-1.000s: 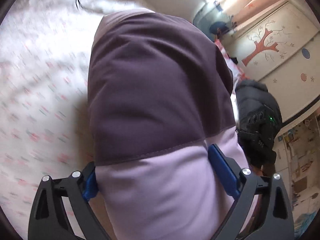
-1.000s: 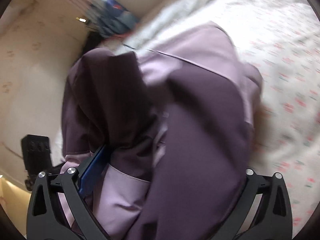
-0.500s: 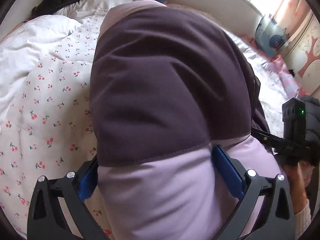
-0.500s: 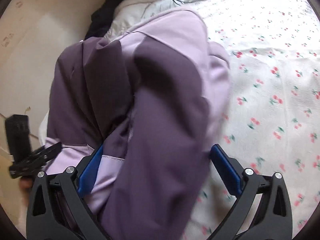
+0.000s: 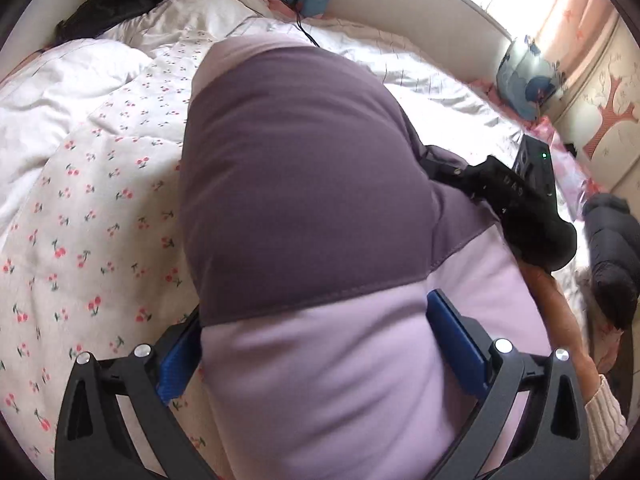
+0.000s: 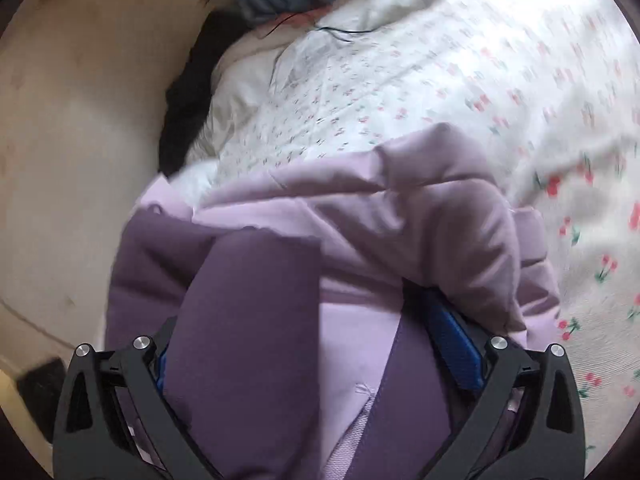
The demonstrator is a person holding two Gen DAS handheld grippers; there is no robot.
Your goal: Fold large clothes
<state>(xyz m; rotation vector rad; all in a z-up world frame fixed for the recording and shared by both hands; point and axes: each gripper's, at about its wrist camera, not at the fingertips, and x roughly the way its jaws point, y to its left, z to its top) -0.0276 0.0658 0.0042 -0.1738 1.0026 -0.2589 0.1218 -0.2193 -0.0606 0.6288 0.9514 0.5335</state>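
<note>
Padded jacket coming down onto the bed

The left gripper has just spread its jaws wide around the purple-and-lilac jacket — pads against the bulk, likely about to let go. The right gripper, swung lower over the bedspread, straddles jacket folds too; whether it pinches, I cannot tell. Open bedspread lies beyond — the wall crowds one side.

1. The black body of the right tool, seen in the left wrist view, bears faint pale embossed letters; they are too blurred and too skewed to read
2. The padded purple jacket, the cherry-print quilt and the wall show no lettering or numbers in either view
</note>
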